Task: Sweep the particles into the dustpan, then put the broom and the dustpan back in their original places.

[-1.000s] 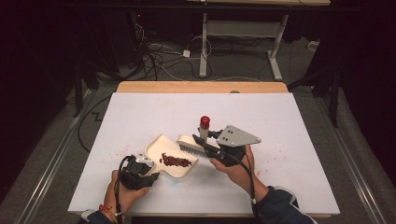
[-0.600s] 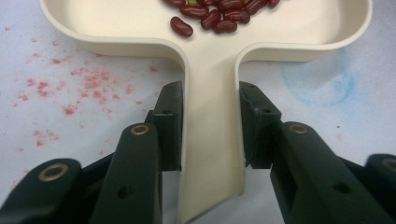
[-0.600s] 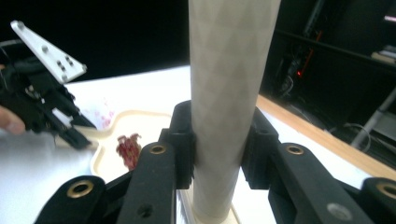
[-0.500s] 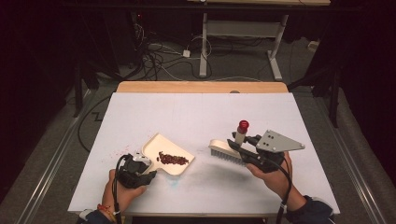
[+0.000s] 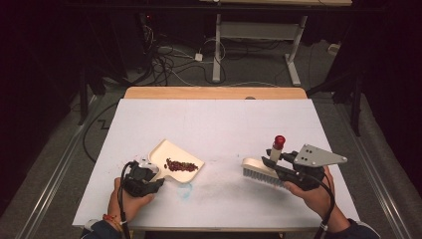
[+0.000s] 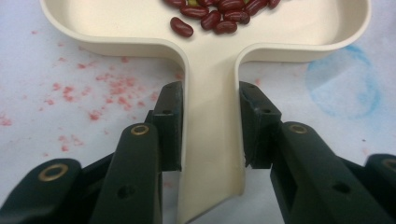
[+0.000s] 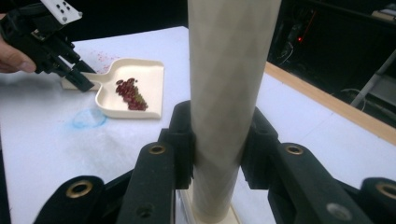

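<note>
Now, a cream dustpan [image 5: 175, 158] on the white table [image 5: 214, 124], left of centre, with a small heap of dark red beans [image 5: 181, 165] inside. Handle clamped between the jaws of the left gripper [image 5: 145, 175]. Well apart to the right, a cream brush [image 5: 260, 169], bristles down, its upright handle squeezed by the right gripper [image 5: 278, 160]. A blue smudge [image 5: 185, 191] just beside the pan.

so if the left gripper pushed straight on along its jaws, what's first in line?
The left gripper is shut on the dustpan handle, so the first thing ahead is the pan's own tray, then the pile of red beans in it. Beyond the pan's far edge, probably just bare table, though depth is hard to judge.
</note>
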